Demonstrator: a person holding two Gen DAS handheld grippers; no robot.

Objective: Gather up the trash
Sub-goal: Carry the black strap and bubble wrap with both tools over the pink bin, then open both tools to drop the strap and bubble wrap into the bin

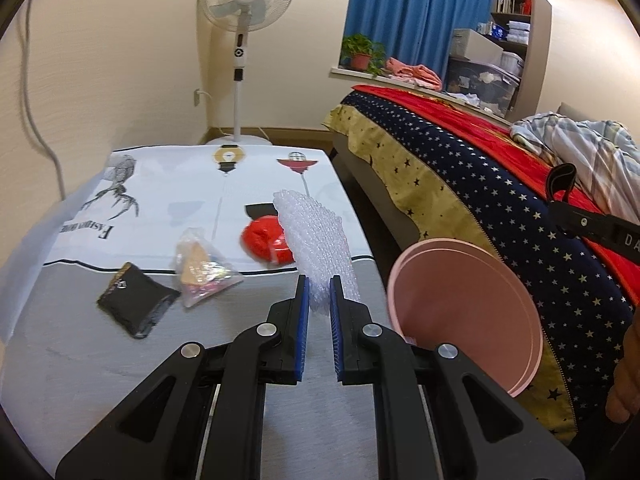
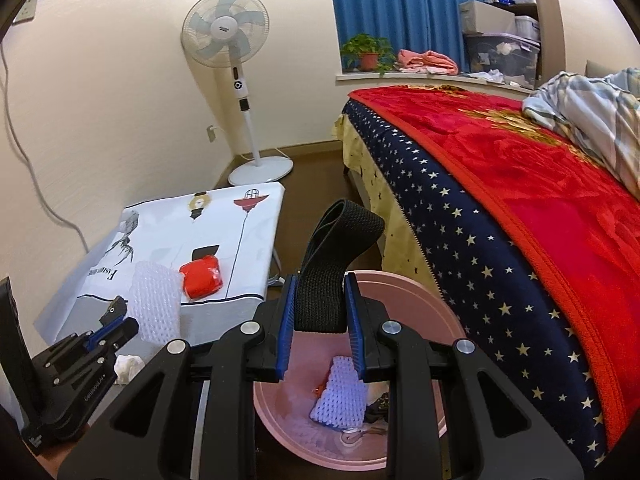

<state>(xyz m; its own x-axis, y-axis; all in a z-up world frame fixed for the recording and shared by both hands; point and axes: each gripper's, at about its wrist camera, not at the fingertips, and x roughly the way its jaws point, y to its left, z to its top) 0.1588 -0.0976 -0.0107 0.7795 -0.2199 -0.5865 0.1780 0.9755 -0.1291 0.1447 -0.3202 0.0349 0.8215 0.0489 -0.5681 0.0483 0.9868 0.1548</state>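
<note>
left gripper (image 1: 319,292) hovers over the near edge of the worktop (image 1: 100,360), fingers (image 1: 303,320) nearly clenched w/ a narrow gap between the blue pads. the tip of a bubble wrap sheet (image 1: 316,236) shows in that gap, but can't tell if the pads actually pinch it or just sit in front of it.

right gripper (image 2: 320,304) is grasping a black elastic band (image 2: 340,248): band is pinched between its fingers (image 2: 354,320), loop sticking up and forward, lower end hanging down. it's held right over the pink bin (image 2: 416,300), which sits on the floor between worktop and bed (image 2: 520,200).

inside the bin: a white foam-net piece (image 2: 340,392) plus a few small scraps, too small to tell what.

trash on the worktop, left wrist view: black pouch (image 1: 136,300) nearest the left, clear plastic bag w/ coloured bits (image 1: 202,270) just beside it, red crumpled item (image 1: 266,242) touching the bubble wrap's left side. in the right wrist view a white crumpled tissue (image 2: 126,366) lies by the left gripper's body.

bg: standing fan (image 1: 246,0) by the wall, blue curtain (image 1: 412,8), potted plant (image 1: 360,54) on the sill.
</note>
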